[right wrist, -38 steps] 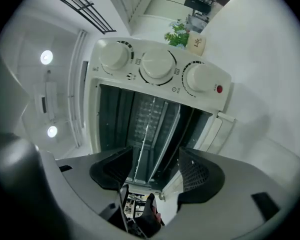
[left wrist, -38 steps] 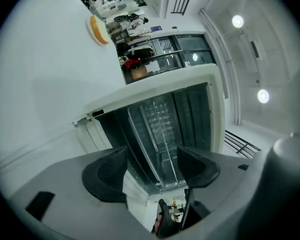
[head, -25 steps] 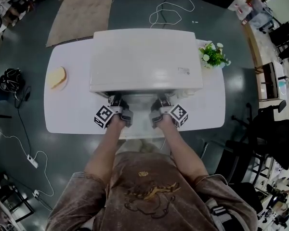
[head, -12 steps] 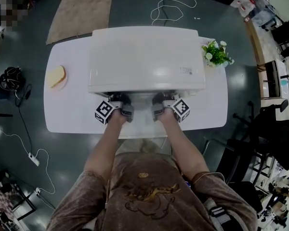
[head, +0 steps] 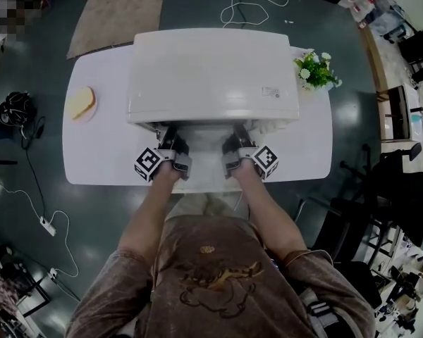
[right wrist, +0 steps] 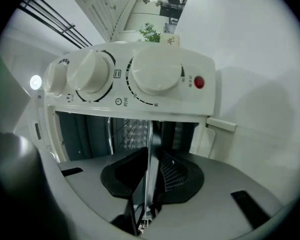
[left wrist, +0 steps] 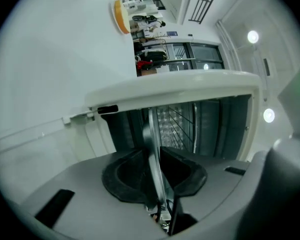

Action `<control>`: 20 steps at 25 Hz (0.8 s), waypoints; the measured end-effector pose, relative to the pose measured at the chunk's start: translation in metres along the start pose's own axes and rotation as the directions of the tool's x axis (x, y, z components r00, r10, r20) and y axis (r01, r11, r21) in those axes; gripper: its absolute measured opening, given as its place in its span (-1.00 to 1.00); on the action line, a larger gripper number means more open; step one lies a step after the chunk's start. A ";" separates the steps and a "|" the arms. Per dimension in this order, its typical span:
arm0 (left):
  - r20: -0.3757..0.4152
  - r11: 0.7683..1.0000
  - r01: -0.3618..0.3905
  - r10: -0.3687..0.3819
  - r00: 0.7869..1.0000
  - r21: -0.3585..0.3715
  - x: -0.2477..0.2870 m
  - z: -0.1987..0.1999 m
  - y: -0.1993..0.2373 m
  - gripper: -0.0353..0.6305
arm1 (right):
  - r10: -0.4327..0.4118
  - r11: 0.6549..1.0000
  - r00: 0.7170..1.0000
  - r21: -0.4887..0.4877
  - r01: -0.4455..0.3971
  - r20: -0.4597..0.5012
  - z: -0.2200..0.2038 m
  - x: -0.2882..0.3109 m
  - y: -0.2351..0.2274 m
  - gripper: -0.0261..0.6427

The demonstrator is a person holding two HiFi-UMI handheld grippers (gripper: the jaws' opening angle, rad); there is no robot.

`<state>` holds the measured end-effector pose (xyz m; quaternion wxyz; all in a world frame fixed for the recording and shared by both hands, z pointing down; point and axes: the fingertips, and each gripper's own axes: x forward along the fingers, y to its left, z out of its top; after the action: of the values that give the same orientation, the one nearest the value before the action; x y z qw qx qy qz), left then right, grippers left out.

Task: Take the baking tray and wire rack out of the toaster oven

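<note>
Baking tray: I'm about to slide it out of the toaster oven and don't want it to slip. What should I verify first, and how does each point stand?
1. Toaster oven front open: ok.
2. Baking tray rim between the left gripper's jaws: ok; they are closing on it.
3. Rim between the right gripper's jaws: ok; also closing.
4. Grip tight enough to pull: cannot tell.
5. Wire rack free of the tray: cannot tell.
6. Grippers spaced evenly across the front, head view: ok.
</note>
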<state>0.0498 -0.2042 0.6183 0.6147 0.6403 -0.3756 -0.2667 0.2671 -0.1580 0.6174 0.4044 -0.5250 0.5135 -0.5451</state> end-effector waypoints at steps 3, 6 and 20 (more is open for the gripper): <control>-0.002 1.000 0.000 0.000 1.000 -0.023 -0.017 -0.009 0.002 -0.66 | -0.007 1.000 1.000 -0.003 0.007 -0.020 -0.007 -0.019 -0.002 -0.70; -0.007 0.998 0.011 -0.012 1.000 -0.063 -0.039 -0.019 0.003 -0.67 | -0.017 1.000 0.999 0.002 0.017 -0.039 -0.013 -0.040 -0.007 -0.71; -0.021 0.991 0.053 -0.056 0.998 -0.125 -0.149 -0.075 -0.009 -0.67 | -0.045 0.998 0.991 -0.042 0.041 -0.124 -0.044 -0.152 -0.006 -0.70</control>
<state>0.0260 -0.0403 0.5991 0.6503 0.6139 -0.3331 -0.2987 0.2425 -0.0025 0.6027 0.3491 -0.5088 0.5371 -0.5751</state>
